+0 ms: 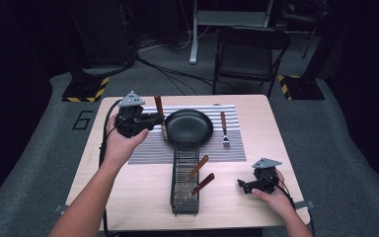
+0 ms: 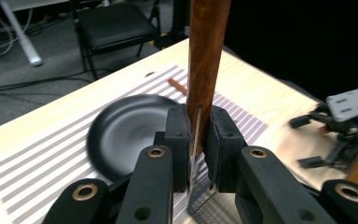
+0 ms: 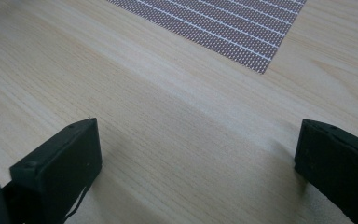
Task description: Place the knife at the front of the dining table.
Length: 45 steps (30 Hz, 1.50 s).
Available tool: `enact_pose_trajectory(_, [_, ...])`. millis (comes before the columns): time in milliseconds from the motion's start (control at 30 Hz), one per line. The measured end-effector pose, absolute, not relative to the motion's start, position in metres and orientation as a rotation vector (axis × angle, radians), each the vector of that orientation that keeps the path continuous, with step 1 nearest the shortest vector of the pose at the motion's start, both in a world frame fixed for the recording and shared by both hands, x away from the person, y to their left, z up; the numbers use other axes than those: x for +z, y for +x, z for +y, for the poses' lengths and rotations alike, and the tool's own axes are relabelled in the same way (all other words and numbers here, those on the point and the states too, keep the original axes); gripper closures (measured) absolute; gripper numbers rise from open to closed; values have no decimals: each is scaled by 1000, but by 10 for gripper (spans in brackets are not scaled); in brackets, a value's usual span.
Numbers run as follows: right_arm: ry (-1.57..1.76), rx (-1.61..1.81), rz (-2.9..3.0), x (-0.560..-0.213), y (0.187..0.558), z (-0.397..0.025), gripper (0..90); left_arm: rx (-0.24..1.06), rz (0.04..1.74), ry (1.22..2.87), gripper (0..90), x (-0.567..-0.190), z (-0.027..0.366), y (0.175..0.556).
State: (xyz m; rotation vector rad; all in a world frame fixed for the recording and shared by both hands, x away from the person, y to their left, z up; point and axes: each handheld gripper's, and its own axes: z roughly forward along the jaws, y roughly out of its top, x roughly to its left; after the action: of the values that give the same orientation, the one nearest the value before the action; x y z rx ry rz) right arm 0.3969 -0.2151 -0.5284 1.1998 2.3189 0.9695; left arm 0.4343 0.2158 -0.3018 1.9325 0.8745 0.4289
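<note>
My left gripper [image 1: 159, 119] [image 2: 199, 140] is shut on a wooden-handled utensil [image 1: 158, 104] [image 2: 206, 56], gripped at the base of the handle. The brown handle stands upright and a thin metal part hangs below the jaws. It hovers at the left rim of a black plate [image 1: 188, 127] [image 2: 121, 130] on a striped placemat [image 1: 237, 148] [image 2: 23, 182]. My right gripper [image 1: 245, 186] [image 3: 198, 154] rests low over bare wood near the table's front right corner. It is open, with nothing between the jaws. It also appears in the left gripper view as the far gripper [image 2: 345, 126].
A black wire rack [image 1: 184, 197] stands in front of the plate and holds two wooden-handled utensils [image 1: 196, 169]. A fork with a wooden handle [image 1: 224, 129] lies on the placemat to the right of the plate. A folding chair [image 1: 249, 49] stands beyond the table.
</note>
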Motion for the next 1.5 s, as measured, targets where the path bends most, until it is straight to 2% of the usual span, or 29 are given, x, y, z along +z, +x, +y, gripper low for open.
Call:
enact_pose_trajectory(633, [1201, 969, 2319, -528, 397, -215, 0, 473, 1082, 1945, 801, -374, 254, 461])
enact_pose_trajectory(1067, [1199, 970, 2319, -528, 397, -215, 0, 461, 1199, 1910, 802, -400, 271, 473])
enact_pose_trajectory(1500, [1197, 971, 2322, -528, 397, -215, 0, 461, 1242, 1931, 804, -414, 272, 487])
